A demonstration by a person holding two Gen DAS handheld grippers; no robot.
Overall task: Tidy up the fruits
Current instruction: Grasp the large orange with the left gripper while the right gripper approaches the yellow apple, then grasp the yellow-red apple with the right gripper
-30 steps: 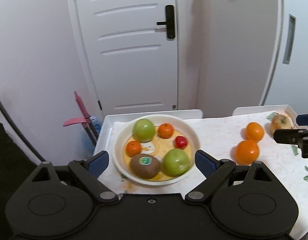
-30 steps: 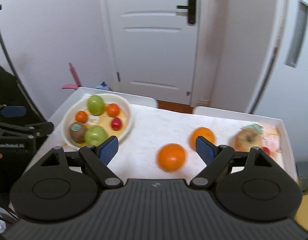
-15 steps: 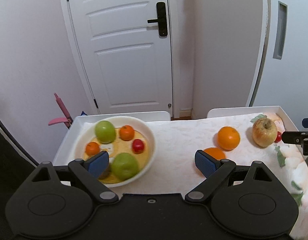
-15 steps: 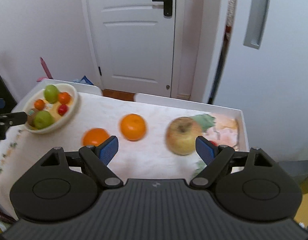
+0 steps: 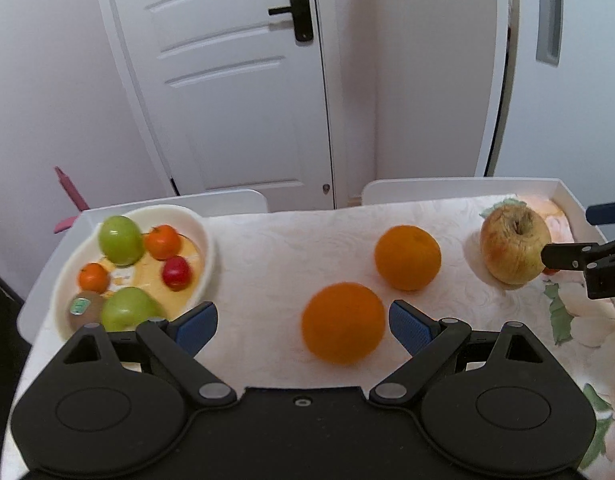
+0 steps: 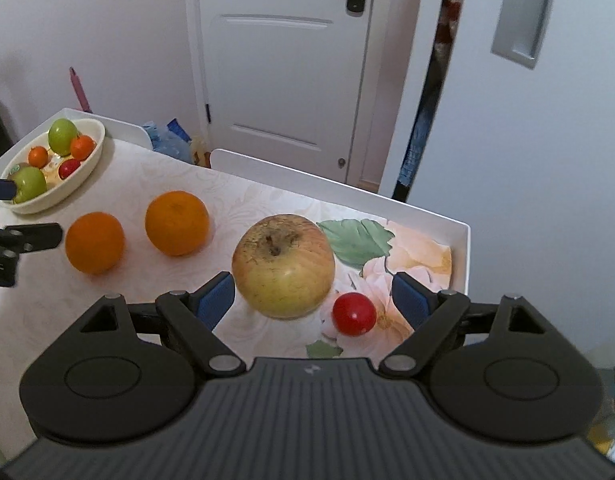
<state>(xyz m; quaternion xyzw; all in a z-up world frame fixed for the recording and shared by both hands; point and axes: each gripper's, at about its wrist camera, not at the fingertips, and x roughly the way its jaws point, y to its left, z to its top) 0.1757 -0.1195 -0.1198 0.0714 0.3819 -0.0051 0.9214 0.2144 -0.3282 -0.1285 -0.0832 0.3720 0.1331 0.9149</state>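
Note:
A white bowl at the table's left holds two green apples, two small oranges, a red tomato and a kiwi; it also shows in the right wrist view. Two oranges lie mid-table: the near orange sits between the open fingers of my left gripper, untouched, with the far orange behind it. My right gripper is open around a yellow-red apple, with a small red tomato beside it. The apple also shows in the left wrist view.
The table has a raised white rim and a flower-print cloth. A white door and walls stand behind. A pink handle leans at the far left.
Both grippers have swung right and come closer to the table. The left now frames the near orange instead of the bowl. The right now frames the apple.

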